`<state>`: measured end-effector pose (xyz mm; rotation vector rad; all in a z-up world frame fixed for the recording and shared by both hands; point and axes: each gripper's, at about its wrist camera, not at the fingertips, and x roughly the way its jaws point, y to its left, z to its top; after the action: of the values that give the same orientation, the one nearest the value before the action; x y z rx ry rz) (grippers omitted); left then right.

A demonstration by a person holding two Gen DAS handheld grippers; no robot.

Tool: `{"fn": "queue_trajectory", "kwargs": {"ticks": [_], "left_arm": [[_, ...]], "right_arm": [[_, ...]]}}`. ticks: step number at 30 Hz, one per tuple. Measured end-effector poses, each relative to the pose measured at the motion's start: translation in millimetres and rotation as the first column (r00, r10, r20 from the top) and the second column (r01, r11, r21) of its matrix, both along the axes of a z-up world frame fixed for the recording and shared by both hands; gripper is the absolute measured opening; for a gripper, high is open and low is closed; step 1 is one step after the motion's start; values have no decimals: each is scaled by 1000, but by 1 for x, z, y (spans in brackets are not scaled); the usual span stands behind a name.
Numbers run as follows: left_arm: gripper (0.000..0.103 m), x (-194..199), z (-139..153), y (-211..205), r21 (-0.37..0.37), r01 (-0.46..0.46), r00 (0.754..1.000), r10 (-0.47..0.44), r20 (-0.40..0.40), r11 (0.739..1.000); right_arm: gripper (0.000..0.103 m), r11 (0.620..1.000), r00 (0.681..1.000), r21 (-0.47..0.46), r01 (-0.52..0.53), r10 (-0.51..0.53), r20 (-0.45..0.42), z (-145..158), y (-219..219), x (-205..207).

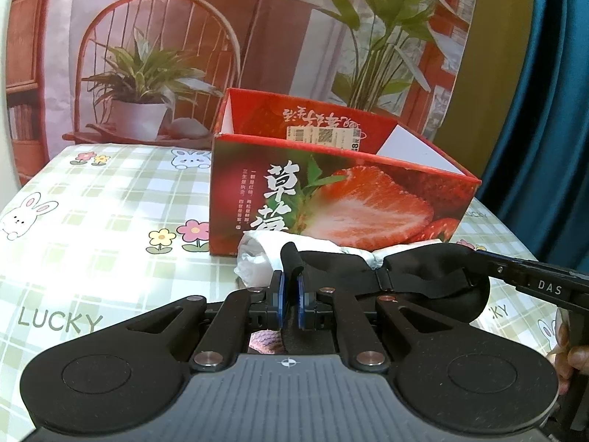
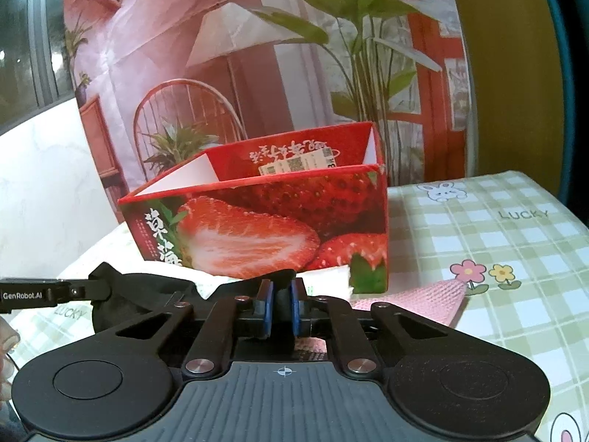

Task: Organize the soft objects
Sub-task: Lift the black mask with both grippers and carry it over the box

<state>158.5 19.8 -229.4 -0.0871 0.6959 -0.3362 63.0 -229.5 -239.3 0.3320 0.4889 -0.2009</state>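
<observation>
Left gripper (image 1: 289, 281): nearest the lens in the left wrist view, blue pads clamped on one end of the black eye mask (image 1: 346, 269), a fold of black fabric poking up between them.
Right gripper (image 2: 281, 300): pads pinched tight on the other end of that eye mask (image 2: 147, 289), black cloth wedged between.
Eye mask: stretched between both grippers, held just above the tablecloth (image 1: 92, 191), in front of the strawberry box (image 1: 331, 191).
White bundle (image 1: 257, 254): crumpled, lying against the foot of the box, partly behind the mask.
Pink knitted cloth (image 2: 416, 298): flat on the table to the right of the right gripper, near the box corner.
Strawberry box: open-topped, red, upright near the middle of the table; white inner walls showing, contents not visible.
Tablecloth: green check, printed with rabbits, flowers and "LUCKY".
Person's fingers (image 1: 568, 353): at the right edge, on the other gripper's handle.
</observation>
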Motion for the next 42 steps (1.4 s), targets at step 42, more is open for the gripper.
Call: {"fn": "queue_trajectory", "kwargs": {"ticks": [42], "left_arm": [[7,25,96,-8,-44,17,974,-7,228,999]], "right_arm": [[6,1000,976,-25,-10,16,219,91,-30,12]]}}
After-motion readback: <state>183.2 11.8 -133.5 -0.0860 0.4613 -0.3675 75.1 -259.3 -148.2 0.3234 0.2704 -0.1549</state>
